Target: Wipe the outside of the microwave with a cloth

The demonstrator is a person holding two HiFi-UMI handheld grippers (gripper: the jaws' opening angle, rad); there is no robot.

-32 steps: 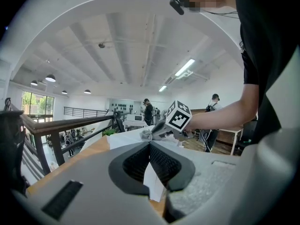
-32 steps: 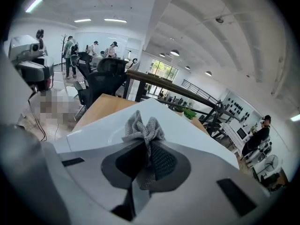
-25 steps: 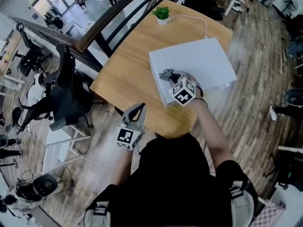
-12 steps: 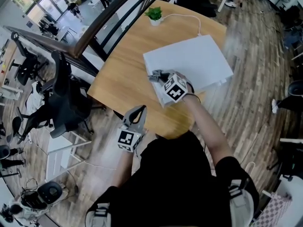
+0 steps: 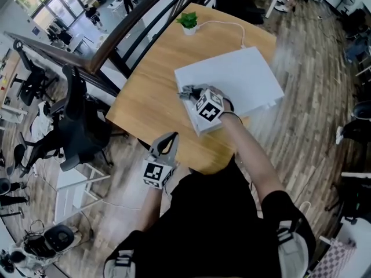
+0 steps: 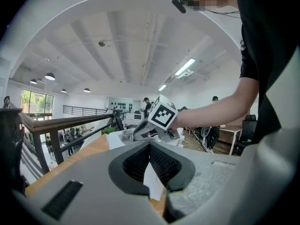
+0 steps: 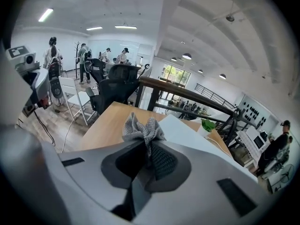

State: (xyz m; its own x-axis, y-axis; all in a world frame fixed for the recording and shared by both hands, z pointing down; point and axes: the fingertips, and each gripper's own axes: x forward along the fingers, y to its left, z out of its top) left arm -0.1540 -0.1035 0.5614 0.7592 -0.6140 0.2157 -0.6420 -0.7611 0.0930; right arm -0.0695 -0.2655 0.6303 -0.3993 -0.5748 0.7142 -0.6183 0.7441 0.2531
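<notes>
The white microwave [image 5: 237,77] sat mid-frame on the table [image 5: 145,97], with the right gripper [image 5: 186,92] clamped on the grey cloth [image 7: 143,128] at its top's near-left corner. I'd press the cloth flat and drag overlapping strokes. Count was one microwave, one cloth, two grippers; the left gripper [image 5: 168,142] hung lower centre, jaws together on nothing.

The cloth [image 7: 143,125] looks coarse-woven, the microwave [image 5: 237,77] smooth matt white, the table [image 5: 153,83] and floor [image 5: 301,126] grained wood.

The head view looks steeply down on the tabletop [image 5: 153,91]. Both gripper views sit low (near tabletop height), facing across it; the left one catches the right gripper [image 6: 130,134] centre-frame.
</notes>
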